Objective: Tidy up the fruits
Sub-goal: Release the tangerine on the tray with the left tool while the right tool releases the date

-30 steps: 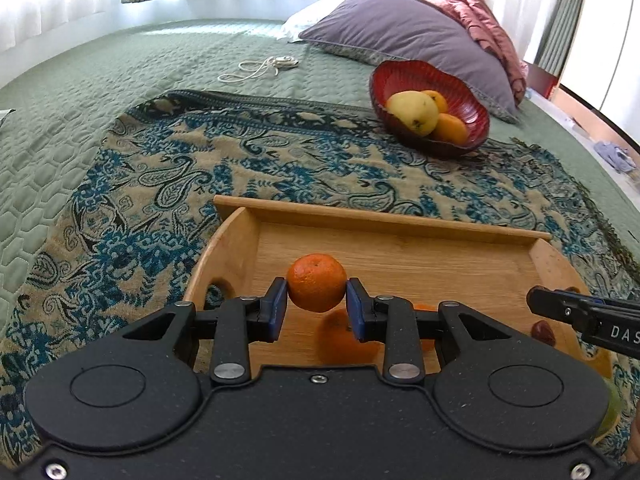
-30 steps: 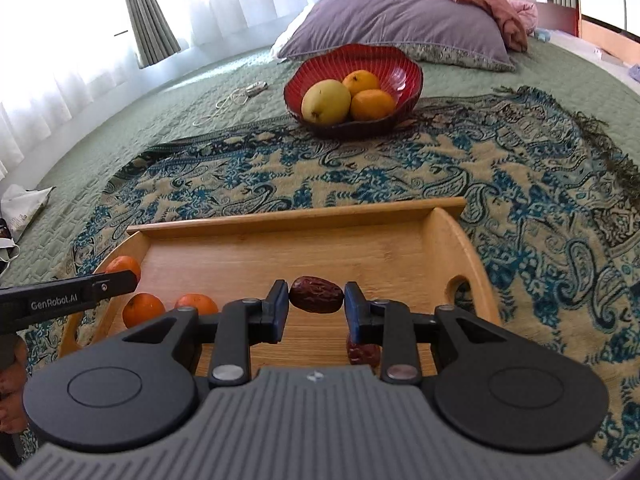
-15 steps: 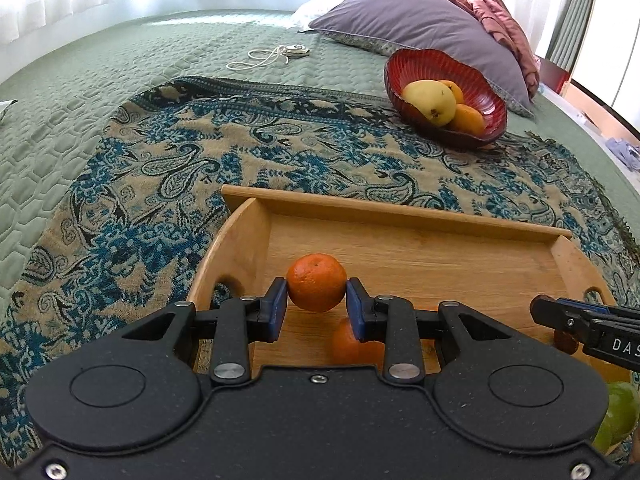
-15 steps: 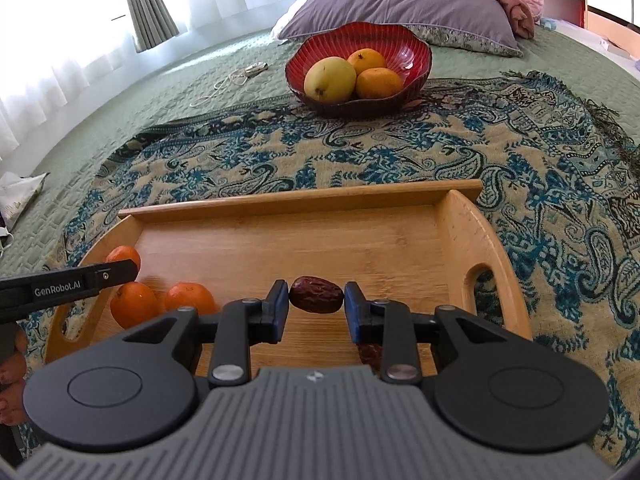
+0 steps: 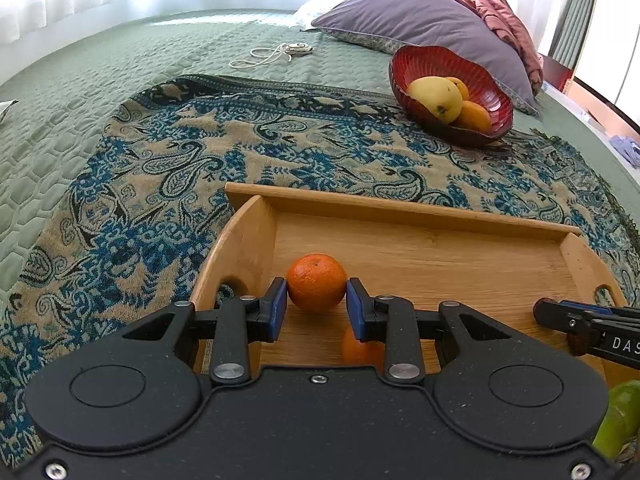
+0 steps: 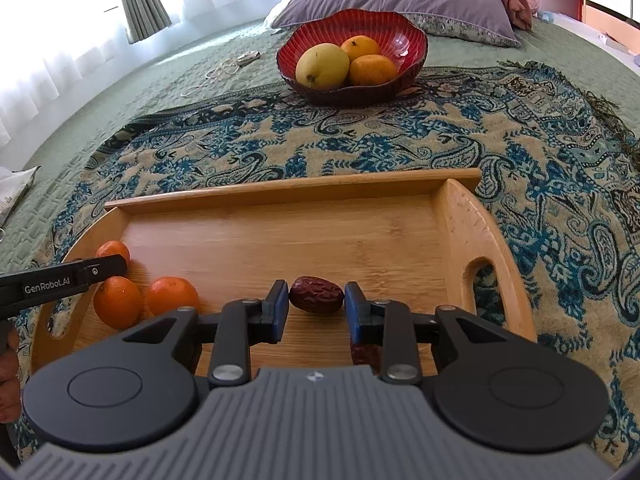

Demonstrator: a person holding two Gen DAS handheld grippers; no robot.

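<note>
My left gripper is shut on an orange tangerine and holds it over the left end of the wooden tray. Another tangerine lies under its right finger. My right gripper is shut on a dark red date above the tray; a second date lies below its right finger. Two loose tangerines lie at the tray's left end. The left gripper's finger shows there with its tangerine.
A red bowl with a yellow mango and two oranges stands beyond the tray on the paisley throw. A green fruit sits at the left view's lower right. A purple pillow and a white cord lie farther back.
Both grippers have moved forward and lower over the tray with their fruit still held; the bowl looks nearer. The jaws have not changed.
</note>
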